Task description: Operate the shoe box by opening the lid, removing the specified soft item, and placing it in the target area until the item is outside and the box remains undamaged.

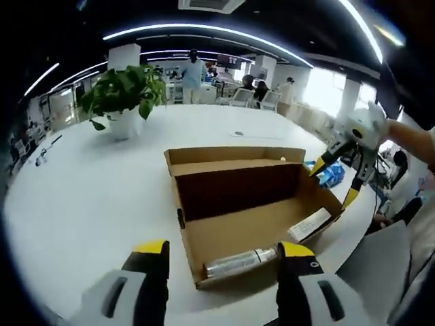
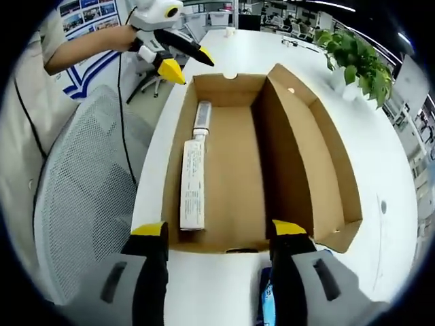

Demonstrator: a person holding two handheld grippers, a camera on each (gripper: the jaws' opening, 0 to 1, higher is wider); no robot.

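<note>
Open-plan office: long white table point(image 1: 81, 197), mesh chair point(image 2: 81, 183), potted plant point(image 1: 122, 95), strip ceiling lights, ppl at desks in bkgd.

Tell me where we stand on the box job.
Done: the shoe box lid is open. In hand: nothing; the left gripper and right gripper are open at opposite ends. Left: a tube still lies inside to be lifted out and placed.

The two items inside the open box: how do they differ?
The silvery tube is shorter and rounded, with a shiny wrapper; the white carton is longer, flat-sided and printed. The tube lies at the far end in the right gripper view, the carton nearer. Both lie end to end along one box wall.
</note>
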